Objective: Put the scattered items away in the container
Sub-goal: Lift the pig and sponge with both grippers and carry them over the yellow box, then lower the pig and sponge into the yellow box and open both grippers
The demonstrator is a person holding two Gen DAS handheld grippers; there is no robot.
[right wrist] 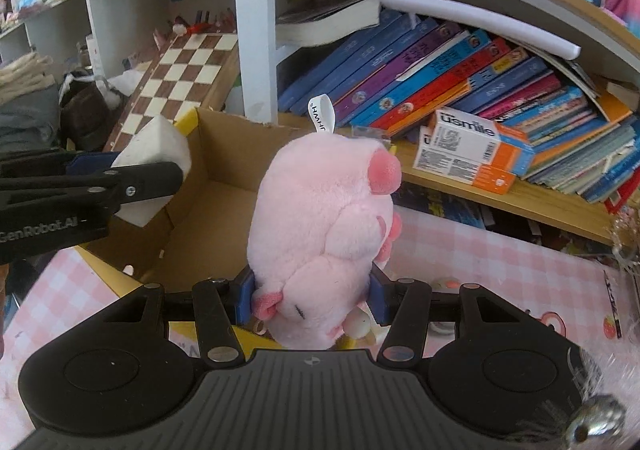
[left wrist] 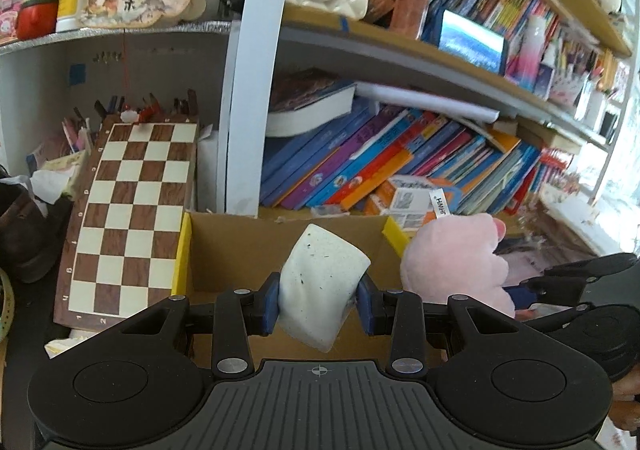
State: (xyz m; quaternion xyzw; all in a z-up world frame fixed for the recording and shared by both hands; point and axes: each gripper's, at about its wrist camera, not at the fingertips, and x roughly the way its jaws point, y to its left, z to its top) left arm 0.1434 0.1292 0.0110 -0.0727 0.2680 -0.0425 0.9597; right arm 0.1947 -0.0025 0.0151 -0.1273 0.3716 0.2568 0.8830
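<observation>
My left gripper is shut on a white foam block and holds it above the open cardboard box. The block also shows in the right wrist view, over the box's left wall. My right gripper is shut on a pink plush toy with a white loop tag, held upright beside the box's right side. The plush also shows in the left wrist view, right of the box.
A chessboard leans left of the box. Slanted books and a Usmile carton fill the shelf behind. A white shelf post stands behind the box. A pink checked cloth covers the table, with small trinkets.
</observation>
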